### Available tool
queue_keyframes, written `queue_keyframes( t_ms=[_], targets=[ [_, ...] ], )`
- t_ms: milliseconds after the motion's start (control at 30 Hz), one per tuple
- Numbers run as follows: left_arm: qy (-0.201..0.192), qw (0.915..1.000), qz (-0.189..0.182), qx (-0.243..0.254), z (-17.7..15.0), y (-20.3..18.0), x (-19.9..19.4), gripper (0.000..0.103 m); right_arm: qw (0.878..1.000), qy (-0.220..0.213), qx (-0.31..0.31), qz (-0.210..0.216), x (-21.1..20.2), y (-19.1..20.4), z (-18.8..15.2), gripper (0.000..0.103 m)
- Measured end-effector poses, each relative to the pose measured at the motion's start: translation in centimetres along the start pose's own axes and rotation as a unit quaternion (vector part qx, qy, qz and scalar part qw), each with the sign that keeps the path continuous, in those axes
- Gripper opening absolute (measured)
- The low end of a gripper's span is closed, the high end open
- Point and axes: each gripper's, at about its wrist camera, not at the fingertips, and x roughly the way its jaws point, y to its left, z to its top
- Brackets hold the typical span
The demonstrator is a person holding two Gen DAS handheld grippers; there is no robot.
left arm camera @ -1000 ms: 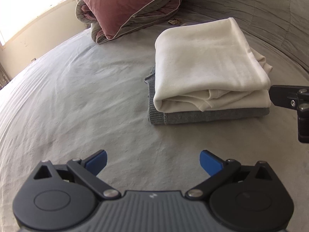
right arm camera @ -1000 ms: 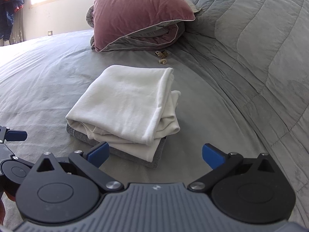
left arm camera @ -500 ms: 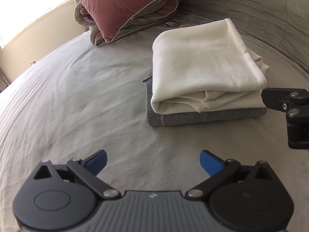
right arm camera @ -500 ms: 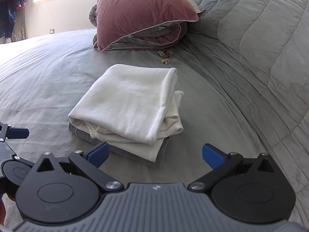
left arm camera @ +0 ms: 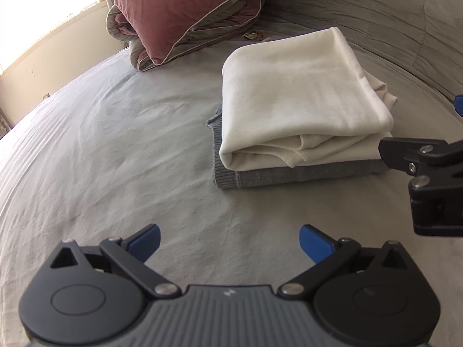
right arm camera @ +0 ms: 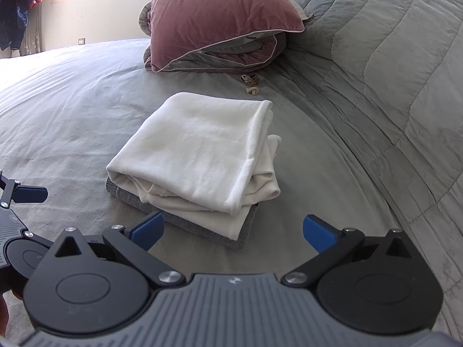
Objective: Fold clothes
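Observation:
A folded cream garment [left arm camera: 301, 98] [right arm camera: 199, 156] lies on top of a folded grey knit garment [left arm camera: 289, 173] [right arm camera: 185, 219] on the bed. My left gripper [left arm camera: 230, 243] is open and empty, hovering over bare sheet in front of the stack's near left corner. My right gripper [right arm camera: 233, 232] is open and empty too, just short of the stack's near corner. Part of the right gripper [left arm camera: 428, 167] shows at the left wrist view's right edge, beside the stack. One blue fingertip of the left gripper [right arm camera: 29, 193] shows at the right wrist view's left edge.
A grey sheet [left arm camera: 101, 144] covers the bed. A dusty-pink pillow on a rolled duvet [right arm camera: 220, 20] lies behind the stack. A small tan knotted object [right arm camera: 251, 84] sits between them. A quilted grey cover [right arm camera: 390, 72] rises on the right. Dark clothes [right arm camera: 17, 5] hang at far left.
Both grippers have drawn back slightly from the stack and stayed open. The stack has not moved.

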Motion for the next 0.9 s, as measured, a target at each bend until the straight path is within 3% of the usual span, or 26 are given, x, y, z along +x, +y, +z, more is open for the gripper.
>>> queue_keyframes(
  t_ms=[667,900],
  targets=[
    [0.009,0.9999,0.003,0.002,0.2,-0.1,-0.1,0.102,1.000,0.009,-0.005,0.010,0.2,0.2,0.0,0.103],
    [0.014,0.9998,0.009,0.011,-0.2,-0.2,-4.0,0.102,0.999,0.041,-0.012,0.010,-1.7,0.2,-0.1,0.103]
  ],
)
